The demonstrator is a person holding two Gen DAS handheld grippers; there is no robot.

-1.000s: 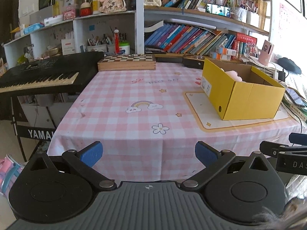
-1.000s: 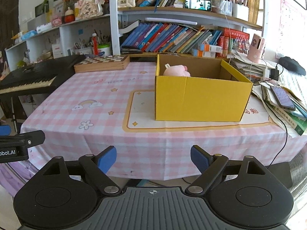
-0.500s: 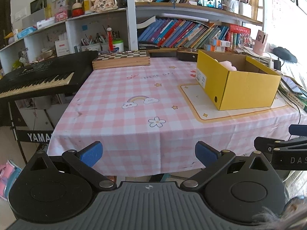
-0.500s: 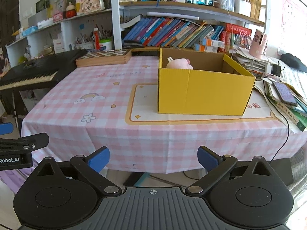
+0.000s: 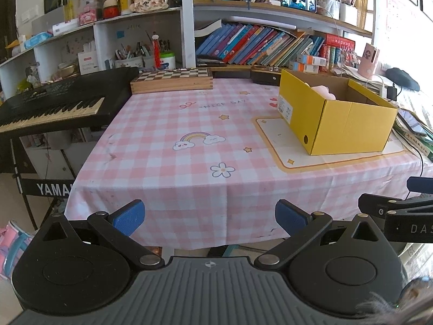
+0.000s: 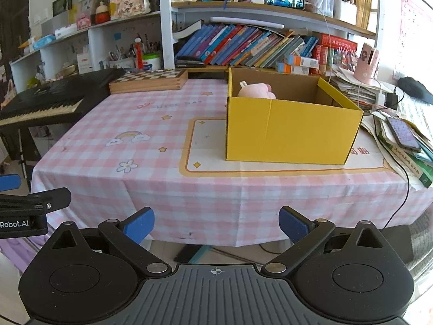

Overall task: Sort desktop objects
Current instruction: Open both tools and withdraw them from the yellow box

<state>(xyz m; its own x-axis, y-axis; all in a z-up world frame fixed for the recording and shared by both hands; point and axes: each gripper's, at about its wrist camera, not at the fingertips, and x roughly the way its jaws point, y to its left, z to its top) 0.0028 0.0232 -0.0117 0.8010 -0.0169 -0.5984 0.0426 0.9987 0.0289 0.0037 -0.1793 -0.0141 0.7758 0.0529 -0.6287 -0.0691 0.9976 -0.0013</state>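
Black keyboard (image 5: 54, 103) at far left, beside the table. Wooden chessboard box (image 5: 171, 81) at the back edge of the pink checked tablecloth (image 5: 189, 146). Left gripper (image 5: 209, 216): blue pads spread wide, nothing between them, off the table's near edge. Right gripper (image 6: 216, 223): likewise spread and empty. Yellow cardboard box (image 6: 289, 132) on the right, on a cream mat; pink plush toy (image 6: 257, 90) inside (back left corner).

The tablecloth (image 5: 167, 124) is pink-and-white check, printed with a rainbow, stars and a flower. The cardboard box (image 6: 292, 132) is yellow outside, brown inside, holding a pink plush toy (image 6: 255, 90). The chessboard (image 5: 173, 74) is dark-and-light chequered on wood. The keyboard (image 5: 54, 103) is black.
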